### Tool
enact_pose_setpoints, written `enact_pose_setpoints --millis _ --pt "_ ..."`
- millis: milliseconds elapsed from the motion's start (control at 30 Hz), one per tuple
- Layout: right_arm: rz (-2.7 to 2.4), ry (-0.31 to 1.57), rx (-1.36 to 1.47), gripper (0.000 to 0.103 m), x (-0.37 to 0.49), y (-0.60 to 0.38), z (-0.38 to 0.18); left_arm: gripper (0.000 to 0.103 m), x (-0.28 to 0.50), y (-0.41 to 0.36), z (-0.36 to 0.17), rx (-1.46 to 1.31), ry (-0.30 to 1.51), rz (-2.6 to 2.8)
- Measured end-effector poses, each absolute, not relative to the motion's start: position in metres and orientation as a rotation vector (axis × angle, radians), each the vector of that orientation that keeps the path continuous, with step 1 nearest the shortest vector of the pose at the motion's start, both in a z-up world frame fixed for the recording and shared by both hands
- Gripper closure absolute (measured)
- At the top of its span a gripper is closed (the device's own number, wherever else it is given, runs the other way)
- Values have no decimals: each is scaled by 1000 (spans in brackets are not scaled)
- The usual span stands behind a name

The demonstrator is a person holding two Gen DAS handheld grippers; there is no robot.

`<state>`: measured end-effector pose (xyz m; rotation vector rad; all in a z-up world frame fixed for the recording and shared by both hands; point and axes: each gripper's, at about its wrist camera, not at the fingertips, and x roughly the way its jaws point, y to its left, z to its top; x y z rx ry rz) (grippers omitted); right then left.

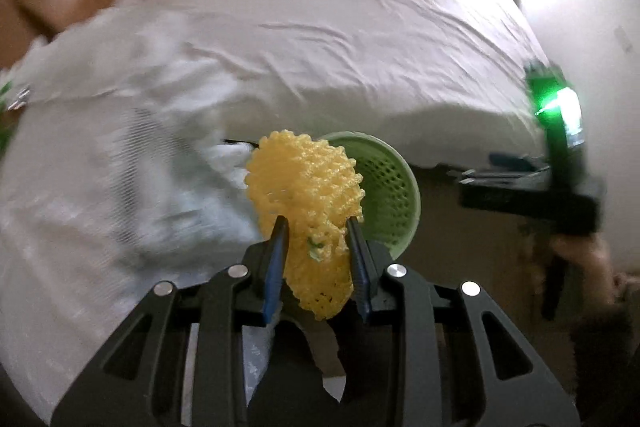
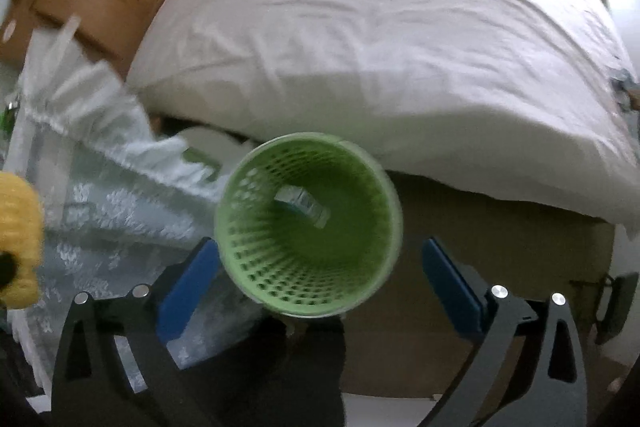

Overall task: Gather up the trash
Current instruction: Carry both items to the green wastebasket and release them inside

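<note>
We saw the left gripper (image 1: 318, 223) clamped on yellow foam netting (image 1: 306, 183), low centre, just before the green bin (image 1: 390, 187). The right gripper (image 2: 320, 263) stood wide apart above the bin (image 2: 308, 223) — a clear wrapper (image 2: 303, 207) inside.

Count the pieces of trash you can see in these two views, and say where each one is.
2. The yellow foam net is clamped in the left gripper; a clear wrapper is inside the green bin. More may be hidden.
</note>
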<state>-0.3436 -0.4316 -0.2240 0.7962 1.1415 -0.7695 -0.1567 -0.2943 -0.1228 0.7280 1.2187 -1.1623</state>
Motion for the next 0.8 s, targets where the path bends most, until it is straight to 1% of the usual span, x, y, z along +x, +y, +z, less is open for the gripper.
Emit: enact_pose_setpoints --millis 67,133,167,200,233,267,300,367,567,633,800 --pt "-795 1127 797 3 -360 -441 -213 73 -171 -311 -135 766 1241 -1190" --pt "-814 1115 794 2 -374 -450 -203 66 -185 -328 -146 799 1254 -1215" --pt "-818 1112 792 2 -379 -452 -199 56 -192 -336 -150 811 1261 -1223" --pt "-817 1108 789 2 -383 -455 -196 49 -196 -341 -154 817 1270 -1229" --pt "-814 1105 786 2 -386 -458 -193 34 -196 -344 -156 821 1272 -1226" --pt "-810 1102 783 3 -387 -461 -191 24 -201 -347 -156 824 1266 -1225" --pt "-807 1102 781 3 -388 -464 -191 21 -203 -347 -155 823 1263 -1230" --pt "-790 1113 770 3 -388 -469 -190 12 -205 -351 -153 819 1253 -1236" --pt "-750 1129 754 3 -381 -480 -189 9 -196 -354 -140 785 1239 -1198" --pt "-729 1127 737 3 -374 -481 -185 9 -184 -350 -131 728 1239 -1156" --pt "-654 1117 645 3 -339 -474 -162 9 -140 -316 -90 558 1145 -939"
